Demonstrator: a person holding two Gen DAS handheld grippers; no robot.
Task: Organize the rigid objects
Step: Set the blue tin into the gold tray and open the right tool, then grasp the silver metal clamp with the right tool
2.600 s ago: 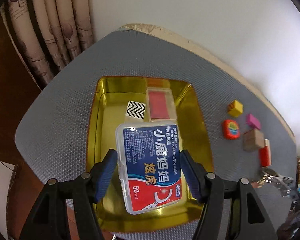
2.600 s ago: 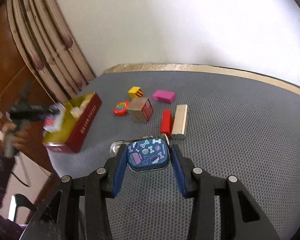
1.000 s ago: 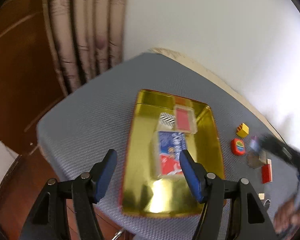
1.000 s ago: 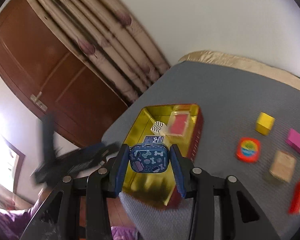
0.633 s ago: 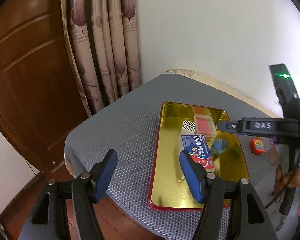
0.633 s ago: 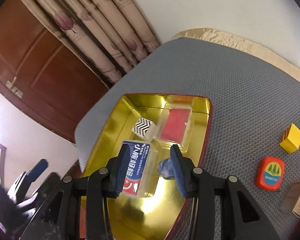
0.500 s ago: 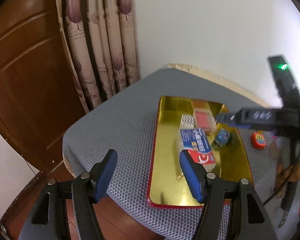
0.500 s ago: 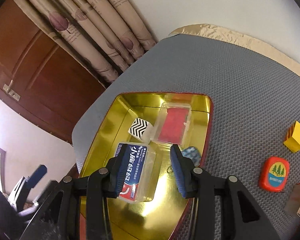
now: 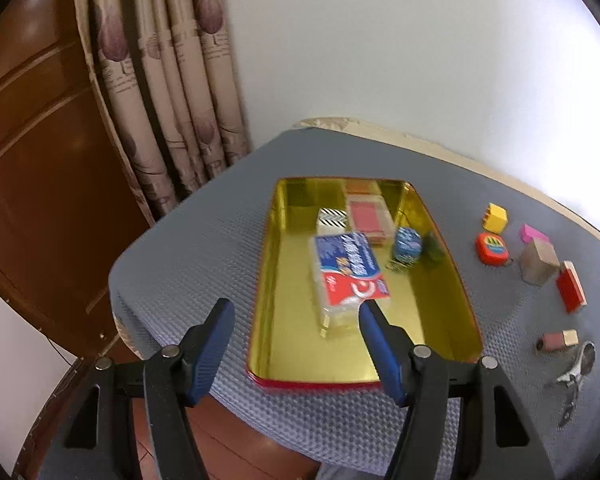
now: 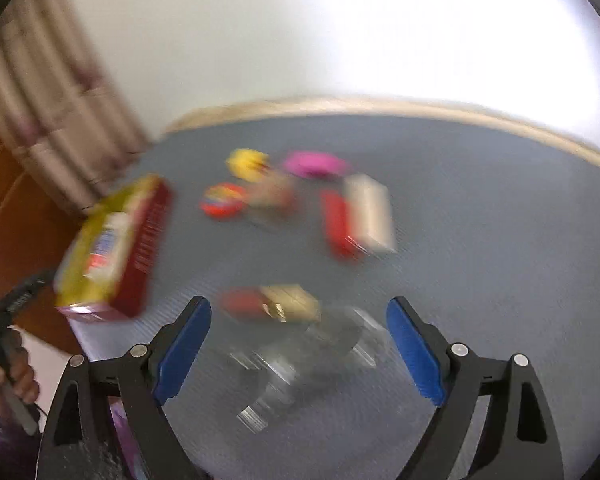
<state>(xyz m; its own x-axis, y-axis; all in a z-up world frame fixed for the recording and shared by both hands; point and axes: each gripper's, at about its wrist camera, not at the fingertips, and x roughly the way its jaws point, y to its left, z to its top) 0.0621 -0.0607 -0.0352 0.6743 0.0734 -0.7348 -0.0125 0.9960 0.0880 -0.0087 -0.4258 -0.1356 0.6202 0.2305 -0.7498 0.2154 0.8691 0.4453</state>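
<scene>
Tongs on my right (image 10: 298,344) stand spread wide with nothing between the pads, having just sprung open, and they hang over the grey mat (image 10: 480,240) above something shiny and metallic (image 10: 300,364), too smeared by blur to name for sure. Just beyond it lies a red-and-gold piece (image 10: 272,304), then a red block (image 10: 338,224) lying against a pale one (image 10: 370,212).

My left tongs (image 9: 296,320) are open too, gripping nothing, poised over the near end of the gold tray (image 9: 268,264). Inside that tray, the blue-and-red floss box (image 9: 346,272) lies flat in the middle, the zigzag cube (image 9: 332,218) and the clear case with the red insert (image 9: 368,216) behind it, and the little blue tin (image 9: 407,243) sits just right of the floss box, near the tray's right wall.

Out on the mat, right of the tray: yellow cube (image 9: 495,218), round red-orange disc (image 9: 491,247), pink block (image 9: 533,233), wooden cube (image 9: 539,261).
</scene>
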